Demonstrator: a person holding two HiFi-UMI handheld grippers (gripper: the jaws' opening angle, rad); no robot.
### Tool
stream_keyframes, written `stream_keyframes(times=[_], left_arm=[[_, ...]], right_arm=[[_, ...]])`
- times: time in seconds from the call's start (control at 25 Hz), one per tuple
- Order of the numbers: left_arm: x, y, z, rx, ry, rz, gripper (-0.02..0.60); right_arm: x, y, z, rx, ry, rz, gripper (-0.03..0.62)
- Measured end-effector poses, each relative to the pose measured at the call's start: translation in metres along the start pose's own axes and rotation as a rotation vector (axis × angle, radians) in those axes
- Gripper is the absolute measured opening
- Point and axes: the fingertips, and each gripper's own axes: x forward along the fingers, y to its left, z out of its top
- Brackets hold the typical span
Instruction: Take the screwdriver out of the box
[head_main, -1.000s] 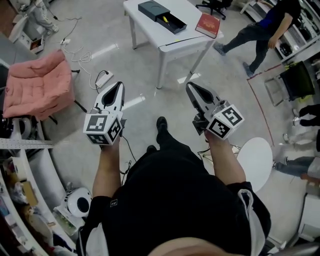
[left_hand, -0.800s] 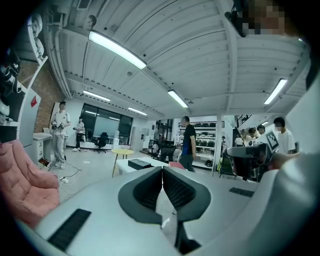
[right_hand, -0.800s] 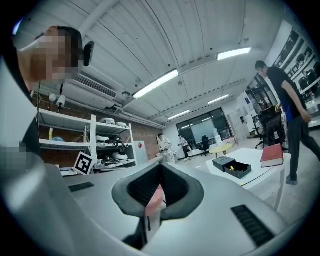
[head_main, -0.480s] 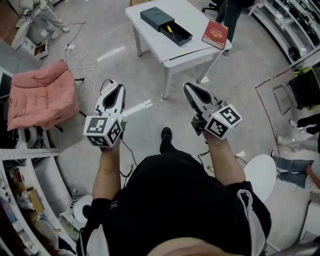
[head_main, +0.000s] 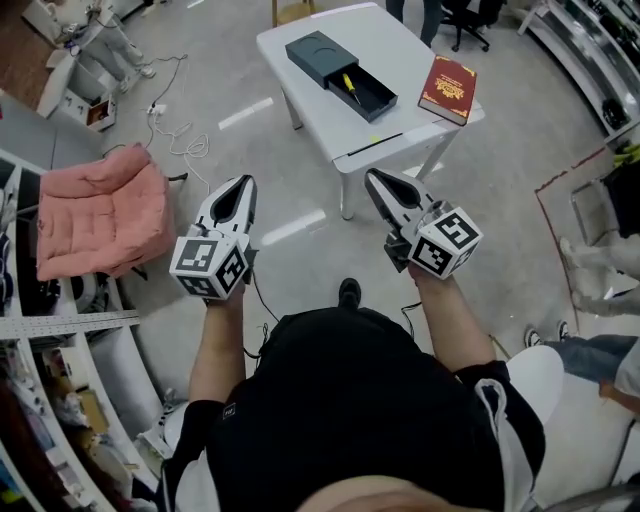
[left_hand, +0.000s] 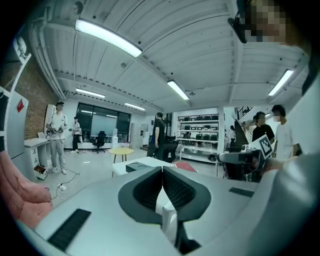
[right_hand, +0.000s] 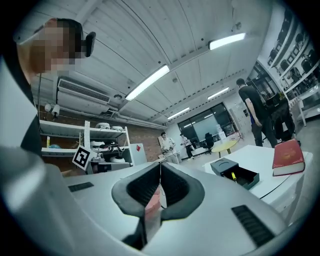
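The table is white, the box dark grey, the screwdriver yellow-handled, the book red with gold print. Armchair pink, floor pale grey. Left gripper and right gripper are white, black inside the jaws; their cubes bear black-and-white square markers

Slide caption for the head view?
Left claw and right claw, shut and empty, short of the white table; screwdriver lies in the open box beside a red book.
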Motion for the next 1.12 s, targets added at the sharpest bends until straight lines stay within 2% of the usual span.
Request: stream_keyframes(times=[0.32,0.56,0.76,0.96,1.12], left_arm=[[0.033,0.039,-0.007,-0.046,-0.011,0.013,0.018],[0.066,0.086,-0.016,-0.103,-0.027,-0.036,0.018],[0.094,0.155,-0.012,-0.118,-0.021,-0.086,0.018],[0.112,0.230,0.006,-0.059,-0.031,-0.134,0.018],[0.130,0.282,0.017,-0.045,-0.033,-0.169,0.018]], right_arm=[[0.035,-0.023,-0.008,0.004,0.048,0.001,0.031],[0.077,-0.036,-0.011,-0.019,0.095,-0.053,0.031],[0.146,-0.041,-0.011,-0.012,0.087,-0.107,0.031],[0.238,-0.031,-0.014,-0.001,0.071,-0.113,0.031],[0.297,-0.026,-0.017,-0.009,0.067,-0.125,0.031]])
